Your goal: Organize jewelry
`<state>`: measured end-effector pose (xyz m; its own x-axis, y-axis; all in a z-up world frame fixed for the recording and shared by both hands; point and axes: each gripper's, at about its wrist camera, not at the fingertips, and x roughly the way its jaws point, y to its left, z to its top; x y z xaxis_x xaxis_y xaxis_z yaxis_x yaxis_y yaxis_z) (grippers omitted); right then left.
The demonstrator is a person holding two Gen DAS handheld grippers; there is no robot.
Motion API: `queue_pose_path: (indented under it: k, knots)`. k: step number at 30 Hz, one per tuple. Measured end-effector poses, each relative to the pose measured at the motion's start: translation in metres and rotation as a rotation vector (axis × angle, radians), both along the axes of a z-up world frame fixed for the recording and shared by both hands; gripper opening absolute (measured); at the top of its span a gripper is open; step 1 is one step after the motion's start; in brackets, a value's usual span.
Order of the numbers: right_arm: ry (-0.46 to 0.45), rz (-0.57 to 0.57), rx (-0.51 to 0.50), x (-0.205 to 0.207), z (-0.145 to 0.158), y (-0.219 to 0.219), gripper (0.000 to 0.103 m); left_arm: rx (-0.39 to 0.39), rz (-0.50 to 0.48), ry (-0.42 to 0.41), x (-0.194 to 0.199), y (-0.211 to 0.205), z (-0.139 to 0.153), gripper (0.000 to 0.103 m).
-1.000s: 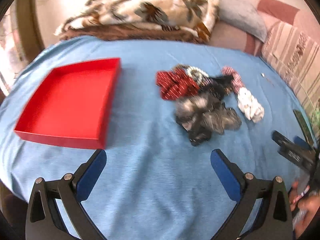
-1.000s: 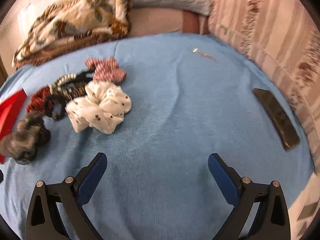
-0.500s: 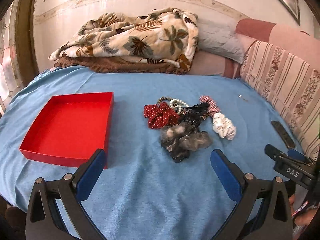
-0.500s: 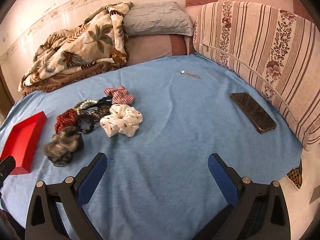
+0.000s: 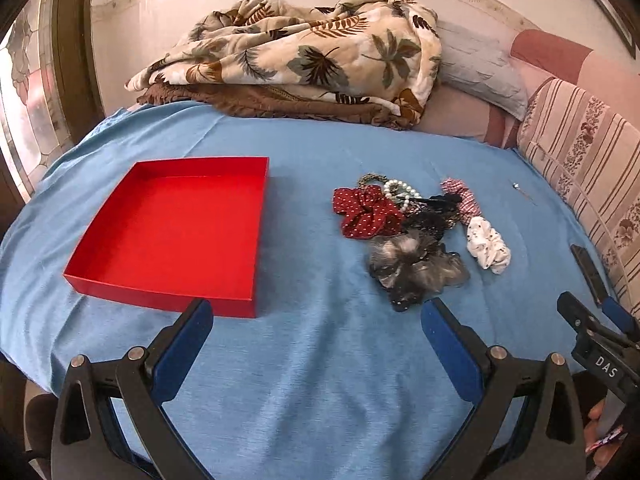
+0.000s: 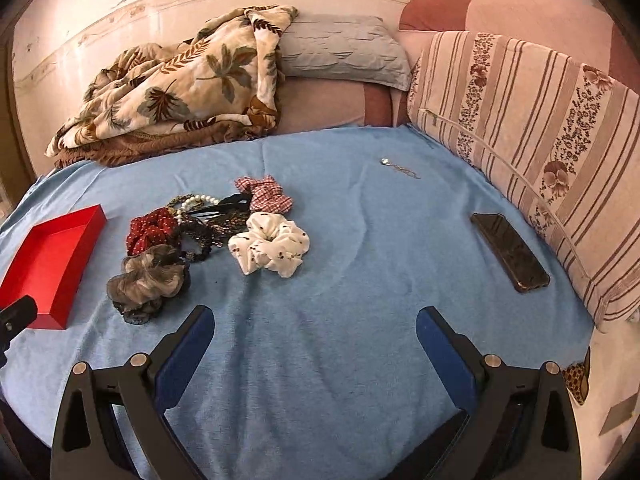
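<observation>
Both grippers hang low over the near edge of a bed covered with a blue sheet (image 5: 320, 380), their fingers pointing toward the wall. The left gripper (image 5: 316, 320) has its blue-padded fingers spread wide apart with nothing between them. It sits above bare sheet, with the red box (image 5: 172, 232) just ahead of its left finger and the heap of hair ties ahead of its right finger. The right gripper (image 6: 314, 326) is likewise spread wide and holds nothing; part of it shows at the right edge of the left view, with a bit of the person's hand beneath it.

The heap lies in the middle of the sheet, to the right of the box and apart from it. In it are a red dotted scrunchie (image 5: 368, 212), a grey scrunchie (image 5: 416, 264) nearest the grippers, a white spotted scrunchie (image 6: 272, 246), a red checked scrunchie (image 6: 266, 194), a pearl bracelet (image 6: 196, 202) and a black hair clip (image 6: 224, 208), mostly touching or overlapping.

A small silver chain (image 6: 400, 168) lies alone farther back on the sheet. A dark phone (image 6: 510, 252) rests near the striped cushion (image 6: 540, 120). A leaf-print blanket (image 5: 304, 56) is piled by the wall.
</observation>
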<state>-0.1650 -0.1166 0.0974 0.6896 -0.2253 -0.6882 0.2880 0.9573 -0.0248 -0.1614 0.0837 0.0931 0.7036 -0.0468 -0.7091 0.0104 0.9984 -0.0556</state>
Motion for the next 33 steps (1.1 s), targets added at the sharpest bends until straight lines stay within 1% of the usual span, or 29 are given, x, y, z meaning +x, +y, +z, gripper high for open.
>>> queue_pose_path:
  k: [5, 12, 27, 33]
  knots:
    - [0.038, 0.020, 0.038, 0.005, -0.006, -0.002, 0.102, 0.032, -0.013, 0.012, 0.002, -0.005, -0.004, 0.103]
    - [0.059, 0.018, 0.056, 0.006, -0.011, -0.003, 0.102, 0.030, -0.041, 0.043, 0.004, -0.011, -0.012, 0.103]
    - [0.076, 0.047, 0.002, 0.008, -0.016, 0.009, 0.102, 0.030, -0.074, 0.083, 0.003, -0.017, -0.023, 0.103]
    - [0.079, 0.047, 0.002, 0.007, -0.019, 0.009, 0.102, 0.038, -0.083, 0.094, 0.002, -0.018, -0.026, 0.103]
